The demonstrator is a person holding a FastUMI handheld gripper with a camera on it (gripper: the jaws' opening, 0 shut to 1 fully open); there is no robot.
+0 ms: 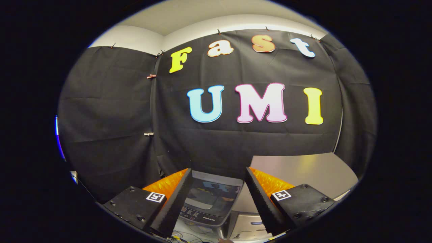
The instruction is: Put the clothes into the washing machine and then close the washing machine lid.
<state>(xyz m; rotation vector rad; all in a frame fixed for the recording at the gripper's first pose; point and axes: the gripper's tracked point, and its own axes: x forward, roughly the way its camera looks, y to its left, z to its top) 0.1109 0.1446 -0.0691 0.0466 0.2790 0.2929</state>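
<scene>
A: Looking forward along the gripper [218, 175], what are its two fingers doing?

B: They stand wide apart, with nothing between them and nothing touching either one. Each finger carries a small square marker near its base.

A: Where is the washing machine?

B: The washing machine [209, 202] sits low, seen in the gap between the fingers and just beyond their tips. Its glossy dark lid [211, 195] lies flat and shut, and a strip of small buttons runs along the near edge. I cannot make out any clothes.

A: What else is around it?

B: Just right of the machine, a pale grey tabletop [303, 168] stretches beyond the right finger. A light-coloured appliance front [248, 227] sits below that, beside the machine; its details are too small to tell. A few thin cables [192, 236] lie in front of the machine. Behind everything hangs the booth's black cloth wall [111, 135], pinned up with small clips, under a pale ceiling [189, 20].
</scene>
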